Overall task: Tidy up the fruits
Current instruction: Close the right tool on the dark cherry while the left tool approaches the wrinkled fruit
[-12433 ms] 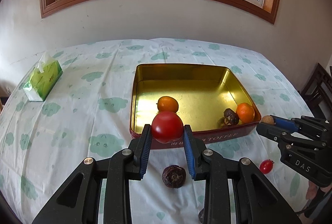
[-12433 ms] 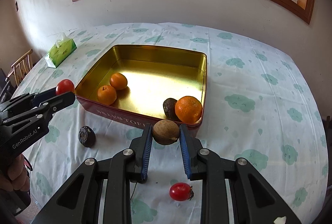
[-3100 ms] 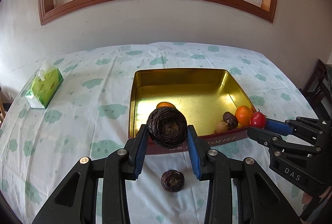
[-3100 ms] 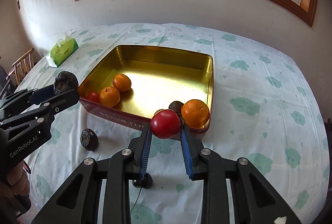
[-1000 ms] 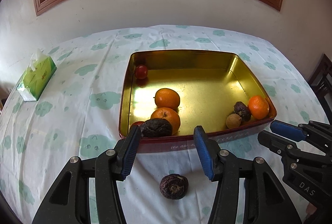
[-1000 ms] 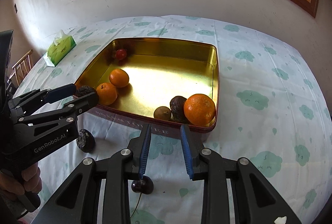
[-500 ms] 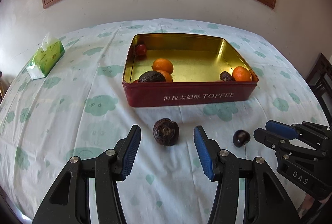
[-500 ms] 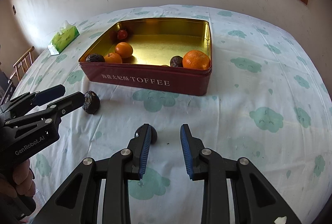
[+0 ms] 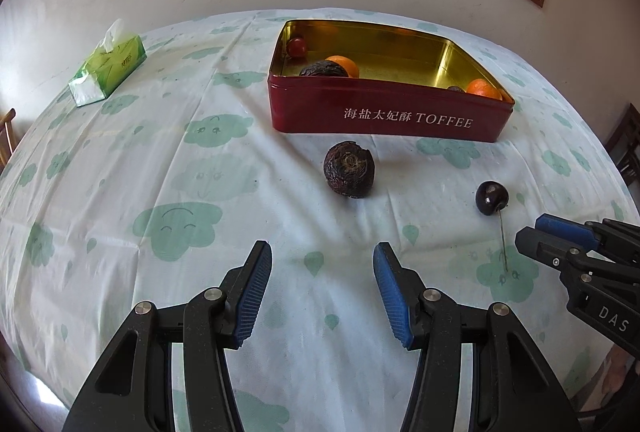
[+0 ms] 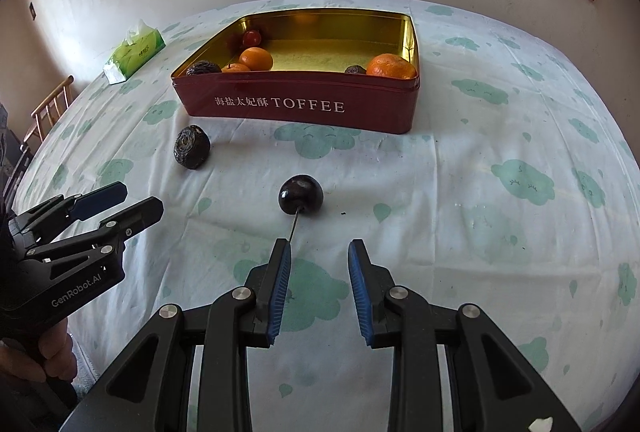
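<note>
A green tissue pack (image 9: 107, 69) is seen at the far left of the tabletop (image 9: 160, 172), which is draped in a white cloth printed with green clouds, well to the left of the red rectangular toffee tin with a gold interior (image 9: 384, 112). Inside the tin, a small red tomato (image 9: 296, 46) sits in the far left corner, a wrinkled dark fruit (image 9: 323, 69) and an orange tangerine (image 9: 343, 65) lie by the near left wall, and another orange tangerine (image 9: 483, 88) rests in the near right corner beside a small dark fruit that is mostly hidden by the wall. In front of the tin, a dark wrinkled round fruit (image 9: 349, 169) lies on the cloth, and to its right, further from the tin, a dark glossy cherry with a thin stem (image 9: 491, 198) is found. The left tool (image 9: 322, 286) is held nearer than the wrinkled fruit, its blue pads wide apart and empty. The right tool (image 10: 318, 286) is held in line with the cherry, its jaws parted by a narrower gap, with nothing gripped; the stem tip lies just by its left pad.
</note>
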A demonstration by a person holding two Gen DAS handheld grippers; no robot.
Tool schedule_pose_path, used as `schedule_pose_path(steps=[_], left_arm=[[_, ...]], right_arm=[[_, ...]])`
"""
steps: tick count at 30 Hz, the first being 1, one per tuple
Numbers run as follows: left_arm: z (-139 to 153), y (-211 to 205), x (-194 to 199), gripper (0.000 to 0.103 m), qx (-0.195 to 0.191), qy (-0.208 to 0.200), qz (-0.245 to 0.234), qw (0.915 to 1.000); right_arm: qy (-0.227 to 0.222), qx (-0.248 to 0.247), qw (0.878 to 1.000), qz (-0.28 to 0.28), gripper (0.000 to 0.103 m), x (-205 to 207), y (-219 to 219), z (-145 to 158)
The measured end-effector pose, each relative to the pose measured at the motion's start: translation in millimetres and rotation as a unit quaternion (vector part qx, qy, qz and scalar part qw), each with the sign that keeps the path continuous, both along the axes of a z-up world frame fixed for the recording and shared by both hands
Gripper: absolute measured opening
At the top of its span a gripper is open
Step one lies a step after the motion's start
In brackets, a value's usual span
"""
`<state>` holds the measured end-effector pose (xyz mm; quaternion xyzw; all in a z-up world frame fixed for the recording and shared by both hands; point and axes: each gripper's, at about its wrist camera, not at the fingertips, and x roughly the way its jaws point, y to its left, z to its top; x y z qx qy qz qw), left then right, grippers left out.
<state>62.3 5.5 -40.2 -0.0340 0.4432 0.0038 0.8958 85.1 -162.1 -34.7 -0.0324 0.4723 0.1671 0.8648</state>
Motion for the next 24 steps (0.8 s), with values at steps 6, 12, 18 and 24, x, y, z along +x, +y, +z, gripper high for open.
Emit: schedule_pose_path(steps=[6,12,18,24], left_arm=[[-7,4,2,0.054,-0.003,0.005,0.009,0.9999],[-8,2,2,0.054,0.009,-0.005,0.009,0.9999],[-8,3,4,0.054,0.009,-0.009,0.009,0.9999],[-8,5,8,0.054,0.006,-0.008,0.010,0.9999]], right_arm=[[0.004,-0.005,1.000,0.007,0.028,8,10,-5],[0.004,-0.012,1.000,0.009,0.029,19,18,-11],[-0.003,-0.017,1.000,0.009,0.029,28,23,-12],[-0.014,-0.027,0.999,0.013,0.028,29,28,-13]])
